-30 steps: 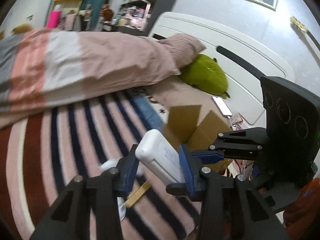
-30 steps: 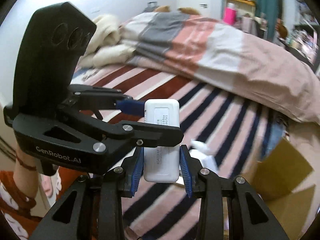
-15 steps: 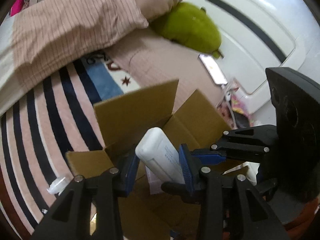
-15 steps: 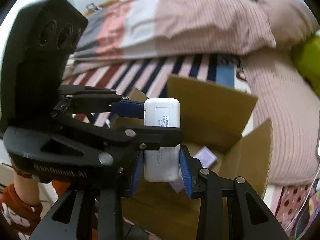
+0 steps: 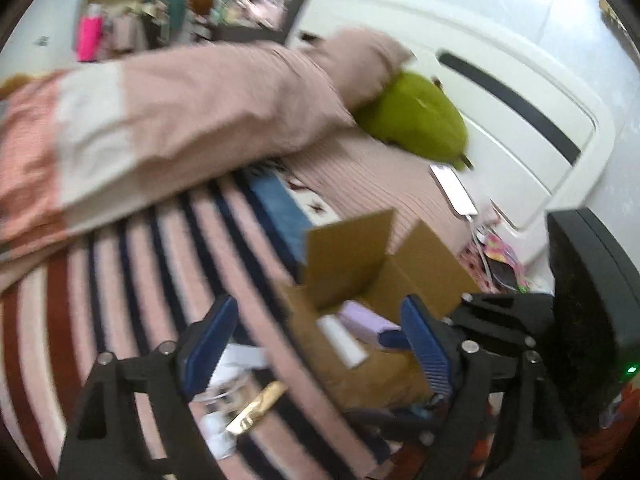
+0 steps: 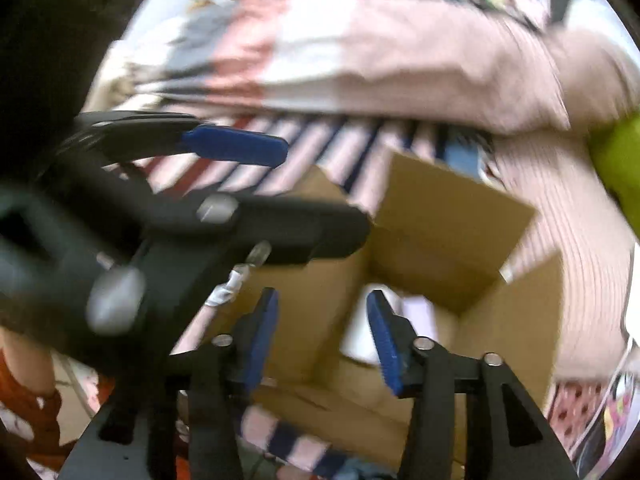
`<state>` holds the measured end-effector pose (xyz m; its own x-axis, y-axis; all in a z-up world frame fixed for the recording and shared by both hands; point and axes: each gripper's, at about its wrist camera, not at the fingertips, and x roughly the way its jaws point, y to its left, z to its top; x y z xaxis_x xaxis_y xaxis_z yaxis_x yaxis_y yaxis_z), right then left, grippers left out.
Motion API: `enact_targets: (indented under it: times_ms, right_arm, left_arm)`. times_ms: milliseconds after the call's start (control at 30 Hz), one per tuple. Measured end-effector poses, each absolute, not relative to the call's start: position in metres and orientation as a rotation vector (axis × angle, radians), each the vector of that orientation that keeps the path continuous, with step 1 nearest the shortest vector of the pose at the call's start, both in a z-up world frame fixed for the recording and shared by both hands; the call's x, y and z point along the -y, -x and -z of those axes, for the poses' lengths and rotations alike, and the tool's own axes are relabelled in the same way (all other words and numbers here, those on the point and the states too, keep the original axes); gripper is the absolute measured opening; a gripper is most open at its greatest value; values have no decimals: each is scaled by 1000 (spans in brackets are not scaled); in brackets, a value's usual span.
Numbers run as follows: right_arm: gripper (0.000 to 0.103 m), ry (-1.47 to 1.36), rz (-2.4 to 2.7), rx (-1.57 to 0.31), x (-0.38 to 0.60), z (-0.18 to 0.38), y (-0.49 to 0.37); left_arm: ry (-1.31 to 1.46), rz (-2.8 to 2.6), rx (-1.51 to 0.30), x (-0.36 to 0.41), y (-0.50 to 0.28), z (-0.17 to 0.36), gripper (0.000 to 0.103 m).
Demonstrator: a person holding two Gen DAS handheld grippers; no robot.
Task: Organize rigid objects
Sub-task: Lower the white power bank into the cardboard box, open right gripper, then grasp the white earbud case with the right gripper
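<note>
An open cardboard box stands on the striped bedspread. Inside it lie a white rectangular block and a lilac box. The box also shows in the right wrist view, with the white block and lilac box blurred inside. My left gripper is open and empty, above the box's near edge. My right gripper is open and empty over the box. The left gripper crosses the right wrist view at left.
A gold wrapper and small white items lie on the striped bedspread left of the box. A pink duvet, a green plush and a phone lie behind. The white headboard is at right.
Both grippers have opened and let go of the white block, which now lies in the box. Both views have lifted back from the box and are blurred with motion.
</note>
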<state>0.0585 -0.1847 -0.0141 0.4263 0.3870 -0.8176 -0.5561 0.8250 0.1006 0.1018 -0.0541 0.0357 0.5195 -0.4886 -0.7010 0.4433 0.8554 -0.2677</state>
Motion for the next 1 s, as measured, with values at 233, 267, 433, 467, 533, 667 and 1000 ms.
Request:
enact_targets:
  times_ms: [233, 267, 433, 467, 533, 667, 1000]
  right_arm:
    - [62, 206, -808, -896, 99, 19, -16]
    - [62, 216, -823, -898, 91, 26, -11]
    - [63, 289, -829, -967, 53, 88, -5]
    - [63, 283, -818, -996, 50, 104, -8]
    - [63, 256, -767, -1053, 44, 132, -17]
    - [63, 151, -667, -1114, 44, 173, -31]
    - [31, 92, -474, -1024, 41, 194, -41]
  left_arm:
    - [90, 386, -789, -45, -58, -10, 85]
    - [100, 370, -789, -57, -53, -1, 86]
    - [152, 317, -806, -100, -30, 46, 85]
    - [162, 314, -809, -104, -27, 52, 86]
    - [188, 306, -817, -113, -20, 65, 85]
    - [223, 294, -824, -125, -10, 80, 85]
    - [226, 274, -817, -132, -3, 81, 86]
